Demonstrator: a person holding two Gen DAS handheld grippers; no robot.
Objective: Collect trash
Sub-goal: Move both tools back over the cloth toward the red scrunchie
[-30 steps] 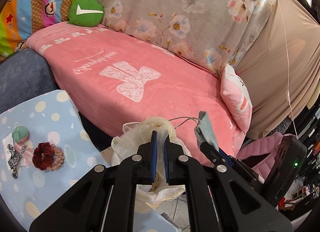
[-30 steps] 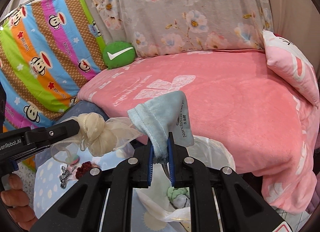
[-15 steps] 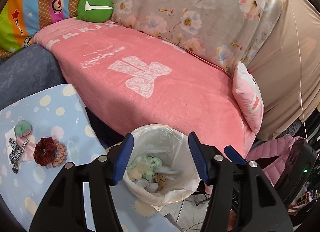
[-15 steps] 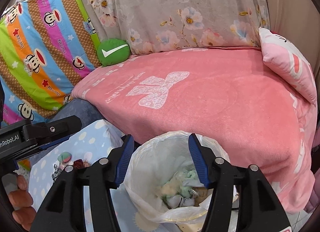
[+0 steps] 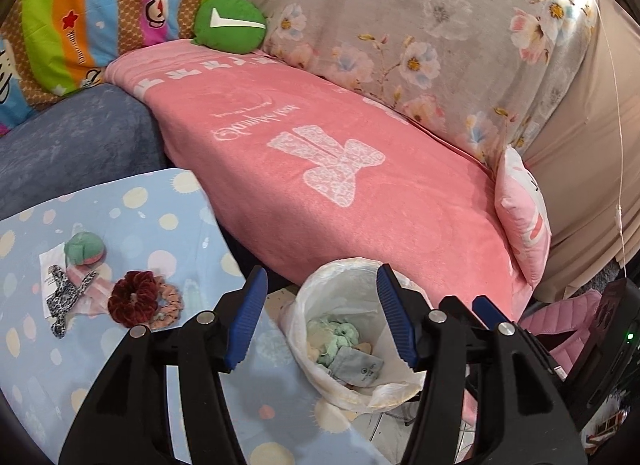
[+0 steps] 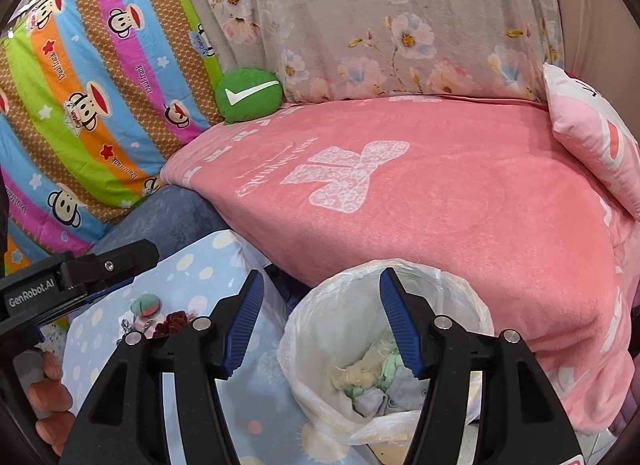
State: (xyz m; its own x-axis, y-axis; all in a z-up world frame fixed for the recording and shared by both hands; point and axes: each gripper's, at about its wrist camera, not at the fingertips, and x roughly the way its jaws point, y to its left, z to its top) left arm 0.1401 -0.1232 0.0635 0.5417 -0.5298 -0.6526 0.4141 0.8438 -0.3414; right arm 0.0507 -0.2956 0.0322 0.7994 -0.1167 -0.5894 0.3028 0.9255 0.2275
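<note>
With both sets of jaws having just opened and nothing between them, the left gripper and right gripper hung spread wide directly above the lined trash bin, which sat just ahead of the blue pads against the pink blanket. Inside the bin, below the fingertips, lay the crumpled cloth scraps that appeared to have been dropped in. Off to the left gripper's left, on the spotted blue table, more items waited: a dark red scrunchie, a green-and-pink ball and a patterned hair tie. The next pickup would likely go best with jaws kept wide and lowered squarely over one item at a time.
</note>
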